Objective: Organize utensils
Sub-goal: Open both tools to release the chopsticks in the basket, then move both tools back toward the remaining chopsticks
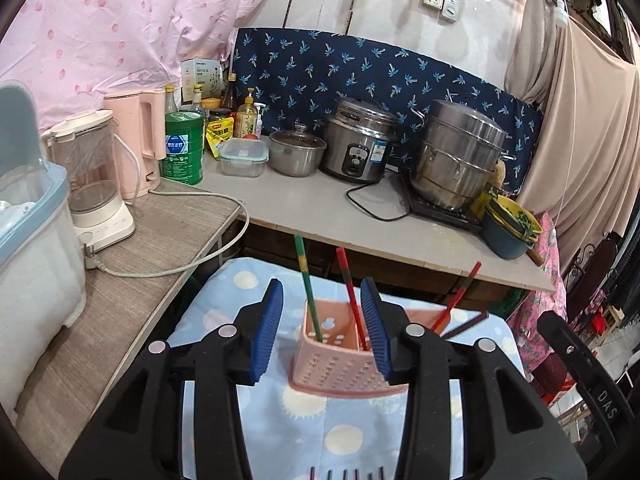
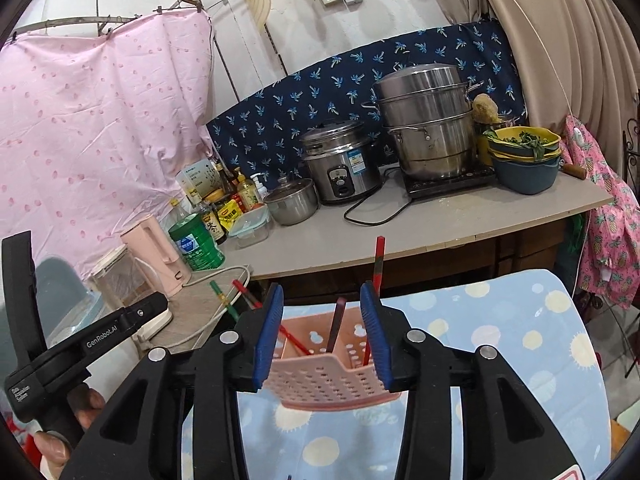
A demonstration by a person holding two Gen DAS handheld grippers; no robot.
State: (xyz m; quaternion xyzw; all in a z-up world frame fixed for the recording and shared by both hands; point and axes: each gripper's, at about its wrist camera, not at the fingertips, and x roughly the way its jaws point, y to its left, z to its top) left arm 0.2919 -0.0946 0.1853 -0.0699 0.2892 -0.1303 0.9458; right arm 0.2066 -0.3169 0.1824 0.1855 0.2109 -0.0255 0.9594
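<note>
Pink perforated plastic, the holder (image 1: 344, 350) sits at lower centre of the left wrist view on a blue dotted cloth (image 1: 304, 412), chopsticks (image 1: 308, 284) standing inside. It looks light and stiff; the sticks are thin and probably slippery, best pinched mid-shaft. Left gripper (image 1: 322, 328) is spread wide and empty, as is the right gripper (image 2: 322, 332), framing the holder (image 2: 320, 376). Only the left view shows more stick tips (image 1: 348, 474) at the bottom edge; only the right view shows the hand (image 2: 60, 428) gripping the other tool.
</note>
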